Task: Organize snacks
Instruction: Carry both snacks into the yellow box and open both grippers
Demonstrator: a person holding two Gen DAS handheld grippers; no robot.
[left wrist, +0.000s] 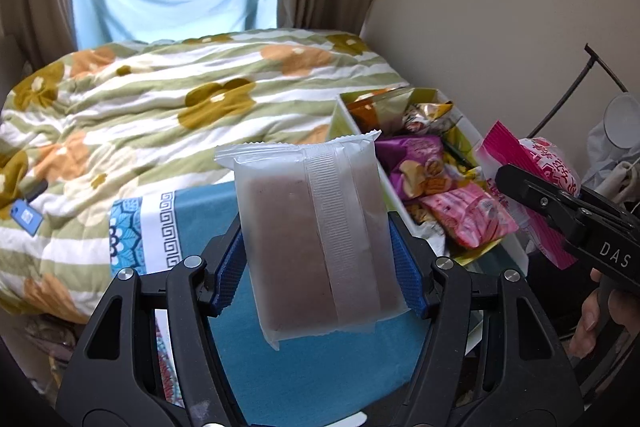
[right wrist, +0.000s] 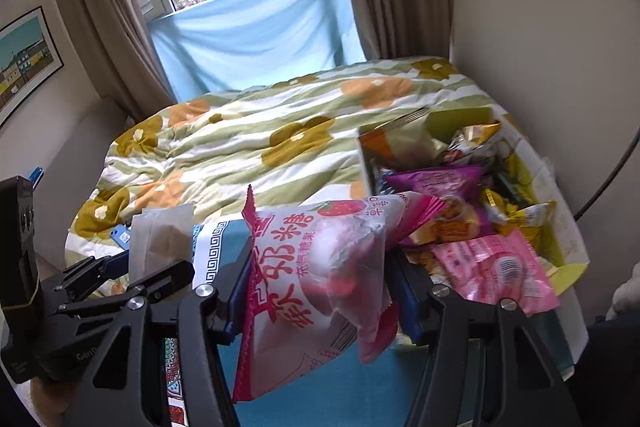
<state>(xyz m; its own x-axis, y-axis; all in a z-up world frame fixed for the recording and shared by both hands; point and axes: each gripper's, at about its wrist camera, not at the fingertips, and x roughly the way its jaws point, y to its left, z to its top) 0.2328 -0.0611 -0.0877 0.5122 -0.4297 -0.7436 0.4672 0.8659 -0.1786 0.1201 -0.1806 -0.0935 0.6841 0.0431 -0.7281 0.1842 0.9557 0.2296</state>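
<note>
My left gripper (left wrist: 316,239) is shut on a translucent packet (left wrist: 312,227) with a brown cake inside, its blue pads (left wrist: 404,267) pressing on both long sides. The packet hangs upright above the teal cloth (left wrist: 320,367). My right gripper (right wrist: 320,263) is shut on a pink and white strawberry sweet bag (right wrist: 316,279), which is crumpled between the jaws. Each view shows the other gripper: the right gripper (left wrist: 520,179) with the pink bag (left wrist: 536,159), the left gripper (right wrist: 156,263) with the translucent packet (right wrist: 160,239). To the right stands a white snack box (left wrist: 346,115) (right wrist: 560,227) full of packets.
A bed with a flowered green-striped quilt (left wrist: 160,115) lies behind the cloth. A small blue item (left wrist: 26,217) rests on its left edge. The box holds purple (right wrist: 436,183), pink (right wrist: 496,271) and gold packets. A wall is close on the right. A hand (left wrist: 592,319) grips the right handle.
</note>
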